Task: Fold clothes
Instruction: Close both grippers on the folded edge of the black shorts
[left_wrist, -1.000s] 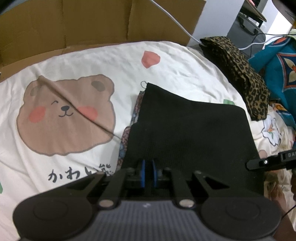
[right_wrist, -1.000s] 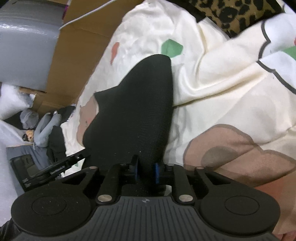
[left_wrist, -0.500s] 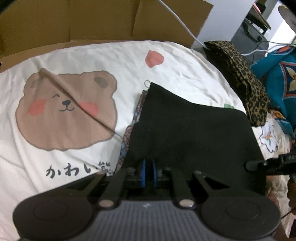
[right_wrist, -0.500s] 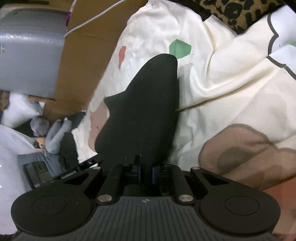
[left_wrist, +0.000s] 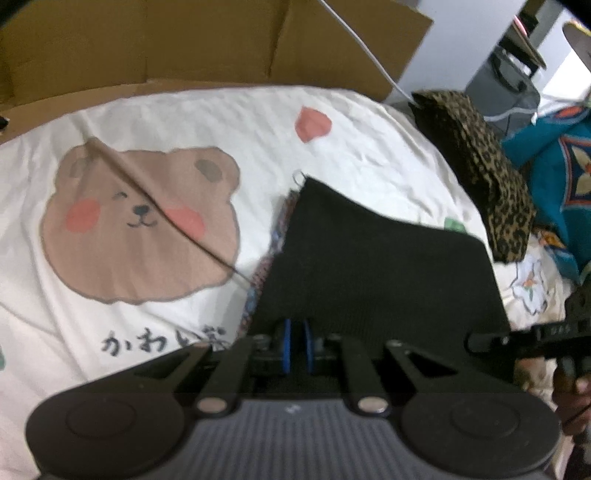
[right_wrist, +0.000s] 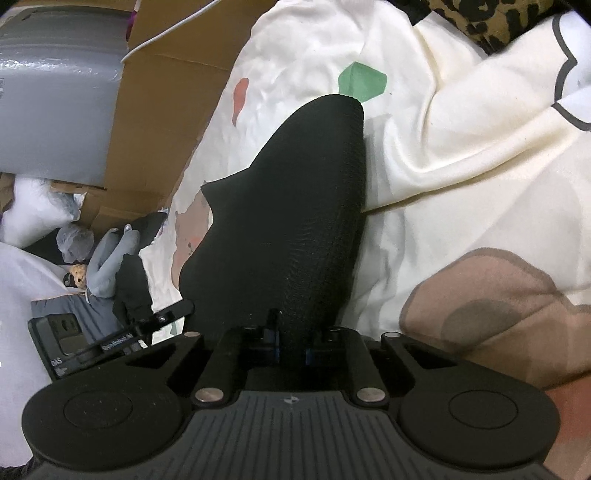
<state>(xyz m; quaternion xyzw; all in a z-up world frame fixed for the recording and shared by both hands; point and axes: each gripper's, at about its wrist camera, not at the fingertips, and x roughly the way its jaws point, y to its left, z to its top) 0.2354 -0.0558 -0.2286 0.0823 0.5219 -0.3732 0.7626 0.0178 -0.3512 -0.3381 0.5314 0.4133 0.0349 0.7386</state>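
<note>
A black knit garment (left_wrist: 376, 266) lies spread on a cream bedsheet (left_wrist: 207, 122) printed with a brown bear. Its near edge runs between the blue pads of my left gripper (left_wrist: 297, 345), which is shut on it. In the right wrist view the same black garment (right_wrist: 291, 225) rises in a fold from my right gripper (right_wrist: 290, 350), whose pads pinch its other near corner. A patterned fabric edge (left_wrist: 264, 269) peeks out under the garment's left side.
A folded leopard-print cloth (left_wrist: 480, 166) lies at the bed's right edge, with teal patterned fabric (left_wrist: 554, 177) beyond it. Cardboard (left_wrist: 207, 40) stands behind the bed. Grey clothes and bags (right_wrist: 96, 258) lie off the bed's left side in the right wrist view.
The right gripper's pads have closed onto the black garment. The garment's held edge has lifted slightly, and the left view has shifted a little.
</note>
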